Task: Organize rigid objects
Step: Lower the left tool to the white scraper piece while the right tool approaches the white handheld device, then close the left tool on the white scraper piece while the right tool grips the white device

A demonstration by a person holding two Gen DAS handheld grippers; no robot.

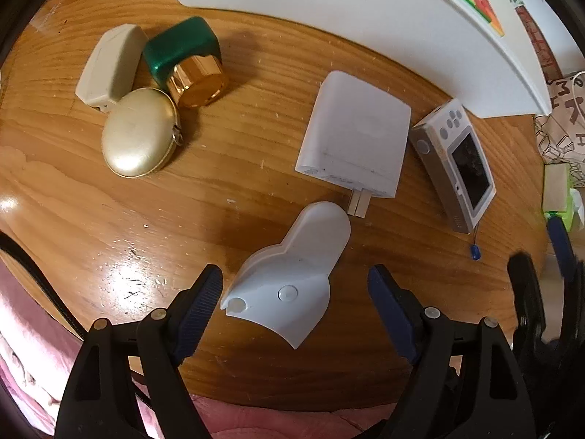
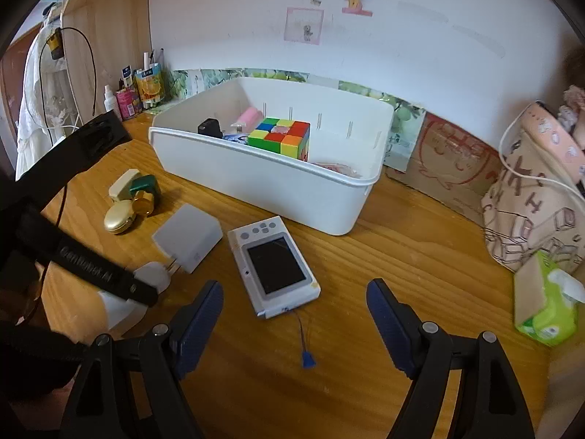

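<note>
A white plastic shaped piece point(image 1: 292, 274) lies on the wooden desk point(image 1: 219, 219) between the fingers of my left gripper point(image 1: 294, 278), which points down at it and stands open; the right pad is clearly apart from it. Beyond it lie a white plug adapter point(image 1: 354, 139) and a white handheld game console point(image 1: 457, 161). My right gripper point(image 2: 294, 289) hangs open over the desk, just in front of the console point(image 2: 274, 263), holding nothing. A white bin point(image 2: 256, 179) behind it holds a colour cube point(image 2: 281, 135) and other small things.
At the far left sit a gold oval case point(image 1: 139, 133), a green bottle with a gold cap point(image 1: 186, 58) and a beige box point(image 1: 109, 66). On the right stand a patterned bag point(image 2: 533, 201) and a green tissue pack point(image 2: 544, 303). Bottles crowd the back left corner.
</note>
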